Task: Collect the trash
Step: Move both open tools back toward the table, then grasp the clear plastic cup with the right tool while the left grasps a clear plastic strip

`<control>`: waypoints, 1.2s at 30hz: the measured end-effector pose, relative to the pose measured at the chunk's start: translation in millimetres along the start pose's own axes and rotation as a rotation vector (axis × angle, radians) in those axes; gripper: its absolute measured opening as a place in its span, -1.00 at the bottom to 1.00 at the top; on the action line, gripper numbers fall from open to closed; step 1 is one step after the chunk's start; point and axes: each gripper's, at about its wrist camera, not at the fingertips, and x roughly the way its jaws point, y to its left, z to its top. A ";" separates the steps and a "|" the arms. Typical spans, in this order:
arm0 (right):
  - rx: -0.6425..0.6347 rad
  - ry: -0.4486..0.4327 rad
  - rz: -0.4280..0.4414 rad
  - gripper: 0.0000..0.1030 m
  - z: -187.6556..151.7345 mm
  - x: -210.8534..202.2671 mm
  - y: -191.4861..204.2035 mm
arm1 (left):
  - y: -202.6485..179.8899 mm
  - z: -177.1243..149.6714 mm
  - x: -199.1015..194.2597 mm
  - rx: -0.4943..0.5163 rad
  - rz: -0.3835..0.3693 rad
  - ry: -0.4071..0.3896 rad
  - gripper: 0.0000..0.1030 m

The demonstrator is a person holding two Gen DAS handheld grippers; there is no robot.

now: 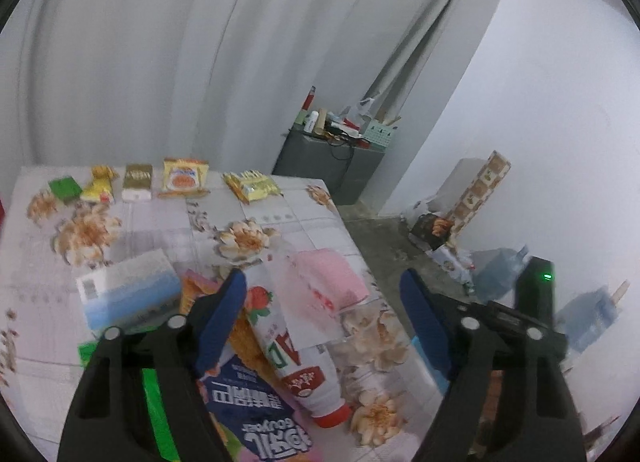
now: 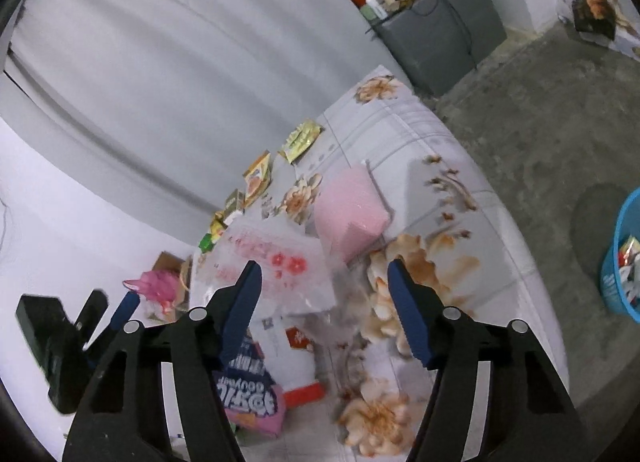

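Observation:
A pile of trash lies on the floral table (image 1: 168, 222) under both grippers. It holds a white bottle with a red cap (image 1: 308, 374), a blue and pink snack bag (image 1: 248, 410), a clear wrapper with red print (image 1: 316, 302) and a pink packet (image 1: 332, 270). My left gripper (image 1: 324, 318) is open above the bottle. My right gripper (image 2: 324, 310) is open above the clear wrapper (image 2: 272, 266), beside the pink packet (image 2: 348, 210). The left gripper shows at the left of the right wrist view (image 2: 100, 318). A blue trash bin (image 2: 624, 262) stands on the floor at right.
Several snack packets (image 1: 184, 178) line the table's far edge by the grey curtain. A blue and white box (image 1: 128, 294) lies left of the pile. A grey cabinet (image 1: 324, 166) with clutter stands beyond the table. Boxes and bags (image 1: 440, 230) lie on the concrete floor.

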 end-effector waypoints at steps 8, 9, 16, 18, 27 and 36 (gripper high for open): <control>-0.080 0.094 -0.142 -0.10 13.3 56.1 19.4 | 14.6 -6.0 8.1 -0.066 -0.026 0.014 0.00; -0.094 0.111 -0.165 -0.13 13.4 63.0 19.4 | 15.1 -6.4 7.9 -0.066 -0.023 0.014 -0.02; -0.118 0.184 -0.216 -0.52 3.2 72.3 12.5 | 22.5 -10.5 6.6 -0.062 0.006 0.010 -0.18; -0.141 0.187 -0.226 -0.54 -2.5 65.3 13.6 | 23.8 -10.0 8.4 -0.061 0.004 0.017 -0.22; -0.169 0.191 -0.220 -0.56 -31.4 40.2 13.8 | 21.9 -12.1 19.1 -0.065 -0.019 0.038 -0.31; -0.138 0.208 -0.174 -0.78 -50.8 33.4 1.5 | 18.5 -17.8 37.5 -0.083 -0.004 0.086 -0.31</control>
